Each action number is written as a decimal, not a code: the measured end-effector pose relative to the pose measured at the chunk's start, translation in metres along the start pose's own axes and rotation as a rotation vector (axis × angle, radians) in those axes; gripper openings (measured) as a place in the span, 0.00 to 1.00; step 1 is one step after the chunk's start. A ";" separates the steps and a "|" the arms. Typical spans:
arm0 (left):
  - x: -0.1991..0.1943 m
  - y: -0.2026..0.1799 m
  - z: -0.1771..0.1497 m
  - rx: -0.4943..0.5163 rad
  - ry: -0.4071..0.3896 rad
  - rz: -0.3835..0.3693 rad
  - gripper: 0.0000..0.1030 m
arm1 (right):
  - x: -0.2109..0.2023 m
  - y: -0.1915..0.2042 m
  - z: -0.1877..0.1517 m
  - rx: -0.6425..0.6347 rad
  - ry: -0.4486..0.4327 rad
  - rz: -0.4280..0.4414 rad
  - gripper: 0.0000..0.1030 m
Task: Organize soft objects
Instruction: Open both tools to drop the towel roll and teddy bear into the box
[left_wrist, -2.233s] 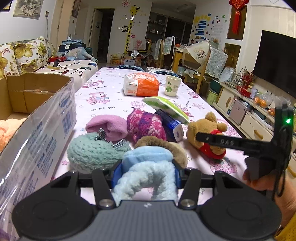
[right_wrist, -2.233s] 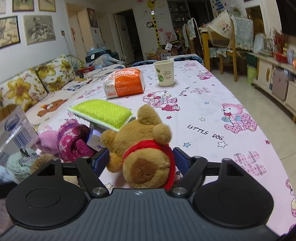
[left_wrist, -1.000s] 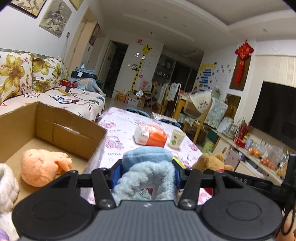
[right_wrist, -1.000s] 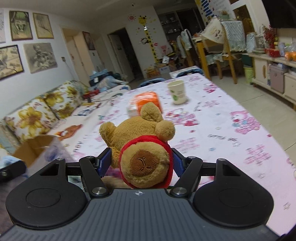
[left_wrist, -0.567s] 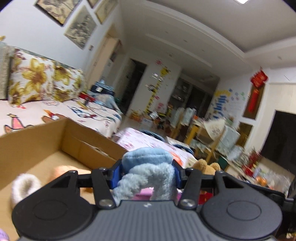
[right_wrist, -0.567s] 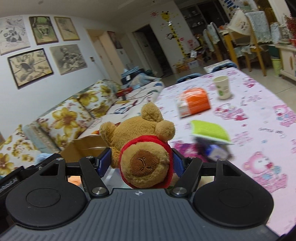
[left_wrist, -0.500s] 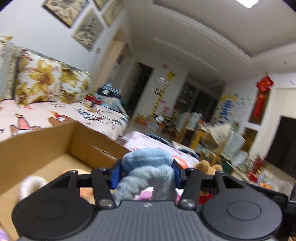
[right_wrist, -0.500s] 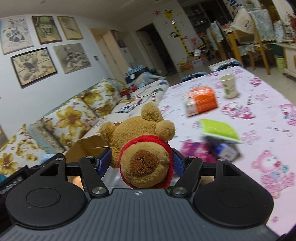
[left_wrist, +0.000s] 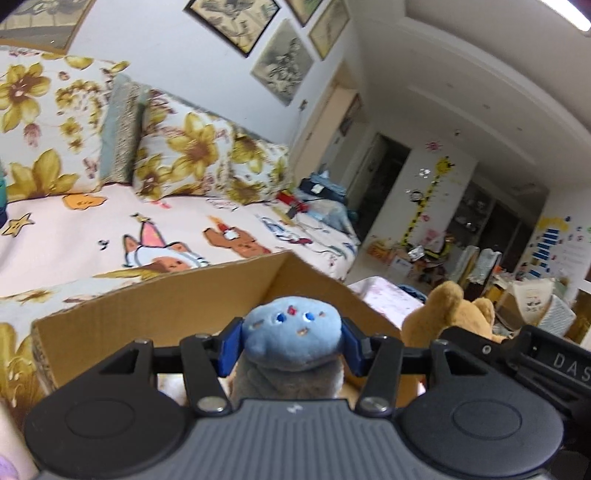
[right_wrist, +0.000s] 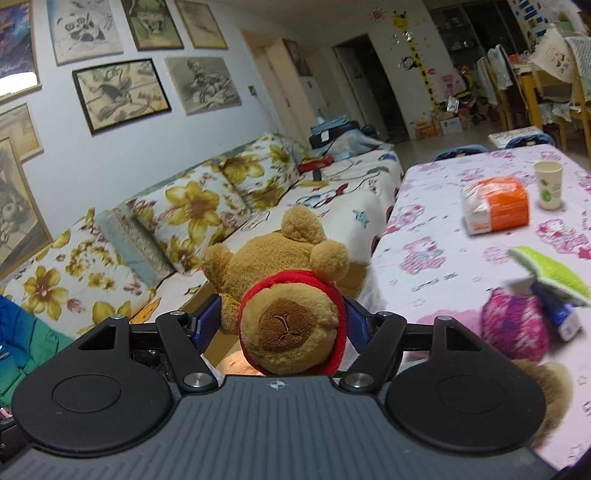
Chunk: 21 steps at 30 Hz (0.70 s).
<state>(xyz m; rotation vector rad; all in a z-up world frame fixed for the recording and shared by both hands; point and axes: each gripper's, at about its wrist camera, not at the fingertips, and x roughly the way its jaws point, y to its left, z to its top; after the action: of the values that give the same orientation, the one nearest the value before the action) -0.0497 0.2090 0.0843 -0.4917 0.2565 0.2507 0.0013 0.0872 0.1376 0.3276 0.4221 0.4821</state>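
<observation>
A light blue plush slipper (left_wrist: 291, 338) sits between the blue pads of my left gripper (left_wrist: 290, 345), which is shut on it. It hangs over the open cardboard box (left_wrist: 166, 299), whose inside is mostly hidden behind the gripper. In the right wrist view my right gripper (right_wrist: 281, 323) is shut on a brown teddy bear with a red collar (right_wrist: 291, 321). That same teddy bear (left_wrist: 448, 310) shows at the right of the left wrist view, just right of the slipper and over the box's far corner.
A flowered sofa (right_wrist: 184, 210) runs behind the box. The table with a pink printed cloth (right_wrist: 443, 236) holds an orange pack (right_wrist: 496, 208), a paper cup (right_wrist: 548, 184), a green sponge (right_wrist: 546, 273), a pink knitted piece (right_wrist: 513, 328) and a brown fluffy piece (right_wrist: 554, 380).
Both grippers have swung left, away from the table and over the cardboard box, each still holding its toy. The left view has tilted, and the teddy now sits close beside the slipper.
</observation>
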 end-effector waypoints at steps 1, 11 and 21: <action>0.000 0.001 0.001 -0.001 0.001 0.009 0.52 | 0.003 0.003 -0.001 -0.002 0.006 0.005 0.84; -0.007 0.009 0.003 0.004 -0.048 0.098 0.87 | -0.003 0.011 -0.005 0.002 0.000 0.006 0.99; -0.015 -0.005 0.003 0.072 -0.105 0.053 0.99 | -0.044 -0.013 -0.007 0.026 -0.111 -0.118 1.00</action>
<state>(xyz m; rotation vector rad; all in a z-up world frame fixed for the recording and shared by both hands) -0.0619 0.2040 0.0936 -0.3992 0.1754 0.3170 -0.0328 0.0554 0.1406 0.3504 0.3381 0.3419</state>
